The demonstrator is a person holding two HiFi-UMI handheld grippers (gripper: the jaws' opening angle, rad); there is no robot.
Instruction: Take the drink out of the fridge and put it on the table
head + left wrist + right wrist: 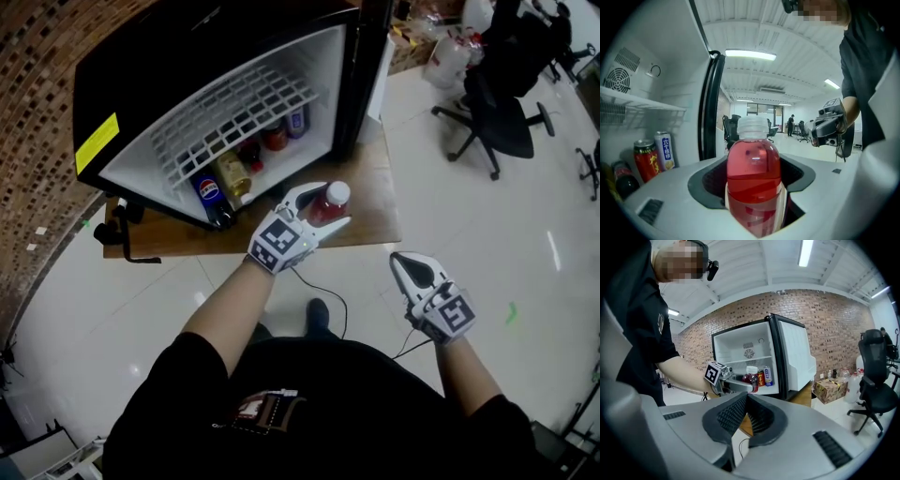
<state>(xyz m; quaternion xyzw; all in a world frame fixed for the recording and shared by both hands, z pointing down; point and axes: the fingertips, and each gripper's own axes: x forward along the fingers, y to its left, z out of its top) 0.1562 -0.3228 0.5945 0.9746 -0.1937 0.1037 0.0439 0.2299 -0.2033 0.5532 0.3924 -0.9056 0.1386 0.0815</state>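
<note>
The drink is a clear bottle of red liquid (330, 199) with a white cap. My left gripper (328, 204) is shut on its body and holds it upright just outside the open fridge (187, 84), above the wooden table (373, 211). In the left gripper view the red bottle (753, 171) fills the gap between the jaws. My right gripper (401, 262) hangs over the floor in front of the table, shut and empty, its jaws meeting at the tips (745, 397). From the right gripper view, the left gripper (740, 385) and its bottle (750, 378) show before the fridge (759, 357).
On the fridge floor stand a Pepsi bottle (208, 192), a yellow bottle (232, 176) and cans (274, 138), under a white wire shelf (234, 112). The fridge door (373, 56) stands open at the right. Office chairs (497, 112) are on the tiled floor beyond.
</note>
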